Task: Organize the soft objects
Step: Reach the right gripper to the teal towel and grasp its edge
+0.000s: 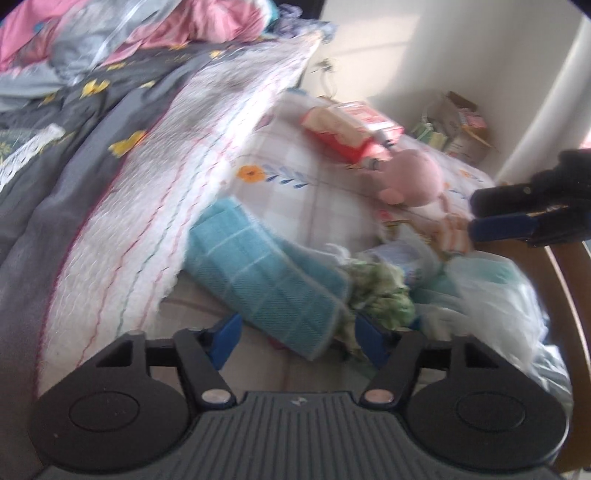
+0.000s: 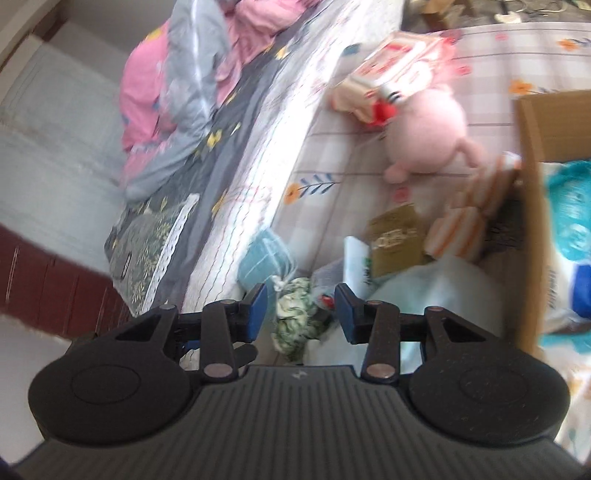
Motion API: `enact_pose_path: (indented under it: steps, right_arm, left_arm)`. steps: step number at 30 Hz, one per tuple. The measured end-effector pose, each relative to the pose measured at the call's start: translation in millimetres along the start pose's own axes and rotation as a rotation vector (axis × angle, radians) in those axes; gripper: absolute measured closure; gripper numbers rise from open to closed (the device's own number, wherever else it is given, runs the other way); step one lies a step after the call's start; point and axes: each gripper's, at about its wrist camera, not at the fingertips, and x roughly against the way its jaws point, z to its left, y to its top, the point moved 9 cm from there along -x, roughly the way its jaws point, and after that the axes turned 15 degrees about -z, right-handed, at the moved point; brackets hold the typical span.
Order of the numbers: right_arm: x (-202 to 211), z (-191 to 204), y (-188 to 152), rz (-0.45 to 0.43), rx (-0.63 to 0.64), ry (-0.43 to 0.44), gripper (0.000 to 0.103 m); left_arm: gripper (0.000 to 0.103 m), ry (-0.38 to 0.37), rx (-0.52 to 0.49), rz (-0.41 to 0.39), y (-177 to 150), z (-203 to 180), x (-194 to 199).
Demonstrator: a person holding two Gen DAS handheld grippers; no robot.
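A folded teal towel point(image 1: 266, 273) lies on the bed just beyond my open left gripper point(image 1: 299, 341). A green-and-white cloth bundle point(image 1: 380, 291) lies to its right; in the right wrist view the bundle point(image 2: 295, 310) sits between the fingers of my open right gripper point(image 2: 300, 308), with the teal towel point(image 2: 264, 258) beyond. A pink plush toy point(image 1: 413, 177) point(image 2: 428, 129) lies farther back beside a red-and-white packet point(image 1: 347, 129) point(image 2: 395, 70). The right gripper point(image 1: 532, 210) also shows at the right edge of the left wrist view.
A white quilt point(image 1: 155, 206) and a dark grey flowered blanket point(image 1: 66, 147) are piled at the left, with pink bedding point(image 1: 192, 26) behind. A cardboard box point(image 2: 532, 192) holding packets stands at the right. Orange-striped cloths point(image 2: 461, 229) and plastic bags point(image 1: 491, 295) lie by it.
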Motion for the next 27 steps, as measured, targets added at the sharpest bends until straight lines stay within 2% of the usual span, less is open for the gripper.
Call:
enact_pose_path:
  steps: [4,8,13,15,19,21,23,27]
  right_arm:
    - [-70,28,-4,0.132,0.066,0.029,0.058]
    - [-132,30,-8,0.224,0.113,0.000,0.058]
    - [-181,12,-12,0.269,0.141,-0.066,0.058]
    - [-191,8,-18,0.300,0.142,-0.072,0.059]
    - [-191,12,-27,0.339,0.131,-0.027,0.060]
    - [-191,14,-34,0.360,0.107,0.004,0.066]
    - [-191,15,-38,0.369,0.101,0.013,0.072]
    - [-188,16,-39,0.349,0.082,0.019,0.085]
  left_arm:
    - [0.051,0.039,0.051,0.046,0,19,-21]
    - [0.052,0.040,0.075,0.074,0,27,-36]
    - [0.052,0.045,0.074,0.099,-3,28,-47]
    - [0.052,0.045,0.074,0.102,-3,27,-50]
    - [0.057,0.042,0.068,0.094,-1,28,-55]
    - [0.061,0.042,0.071,0.081,1,27,-57]
    - [0.071,0.044,0.071,0.068,2,27,-58]
    - [0.081,0.048,0.029,0.047,11,23,-54]
